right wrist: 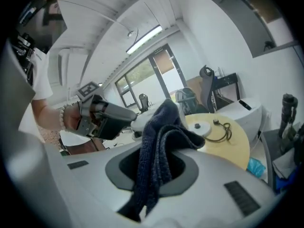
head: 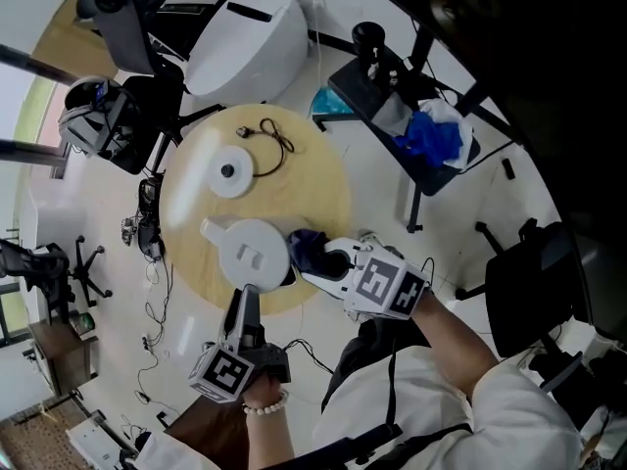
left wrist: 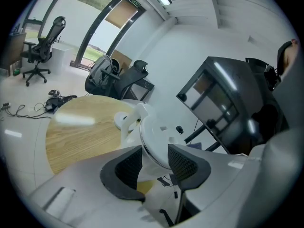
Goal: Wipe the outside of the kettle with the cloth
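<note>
Now left hand-held gripper point(left wrist: 156, 165) tight on lidded kettle point(head: 251, 249), right hand-held gripper point(right wrist: 156, 169) tight on blue cloth point(right wrist: 161, 125).

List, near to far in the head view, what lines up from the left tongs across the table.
left tongs → kettle → base → plug
</note>
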Demonstrator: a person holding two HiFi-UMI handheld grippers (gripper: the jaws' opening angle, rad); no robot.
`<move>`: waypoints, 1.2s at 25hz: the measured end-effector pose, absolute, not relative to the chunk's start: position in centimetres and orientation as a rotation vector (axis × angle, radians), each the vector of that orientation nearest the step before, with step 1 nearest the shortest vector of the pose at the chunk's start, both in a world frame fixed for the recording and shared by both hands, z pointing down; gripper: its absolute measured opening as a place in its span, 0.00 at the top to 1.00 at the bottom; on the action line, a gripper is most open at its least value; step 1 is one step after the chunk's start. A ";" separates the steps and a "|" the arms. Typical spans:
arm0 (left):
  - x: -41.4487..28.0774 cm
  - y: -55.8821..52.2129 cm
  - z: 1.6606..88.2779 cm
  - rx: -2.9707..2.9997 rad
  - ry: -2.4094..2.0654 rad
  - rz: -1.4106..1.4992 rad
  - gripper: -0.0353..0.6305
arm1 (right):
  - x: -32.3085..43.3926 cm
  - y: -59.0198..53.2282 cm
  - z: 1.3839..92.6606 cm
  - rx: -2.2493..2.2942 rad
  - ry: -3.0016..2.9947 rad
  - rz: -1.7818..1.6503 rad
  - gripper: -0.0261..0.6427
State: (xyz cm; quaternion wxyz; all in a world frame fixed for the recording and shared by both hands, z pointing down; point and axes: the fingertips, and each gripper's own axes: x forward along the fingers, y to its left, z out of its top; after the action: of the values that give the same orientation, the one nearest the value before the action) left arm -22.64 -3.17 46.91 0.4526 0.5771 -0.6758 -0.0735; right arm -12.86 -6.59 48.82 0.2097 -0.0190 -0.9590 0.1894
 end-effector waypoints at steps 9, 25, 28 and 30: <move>-22.5 -2.3 46.9 1.437 -1.616 -0.189 0.67 | -12.0 -7.3 48.4 -0.071 -2.680 0.489 0.86; -23.1 -4.6 47.5 1.465 -1.635 -0.243 0.64 | -12.2 -8.4 62.8 0.069 -2.509 0.818 0.86; -22.7 -4.1 47.5 1.444 -1.624 -0.234 0.64 | -12.3 -8.6 65.8 0.096 -2.442 0.896 0.86; -22.2 -3.7 47.5 1.442 -1.607 -0.218 0.64 | -12.3 -8.8 67.3 0.108 -2.402 0.928 0.86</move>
State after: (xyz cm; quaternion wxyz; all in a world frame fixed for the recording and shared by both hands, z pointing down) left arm -22.18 -3.69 47.48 0.4667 0.5876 -0.6549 -0.0889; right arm -12.28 -8.76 67.29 0.2786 0.0402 -0.8950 0.3459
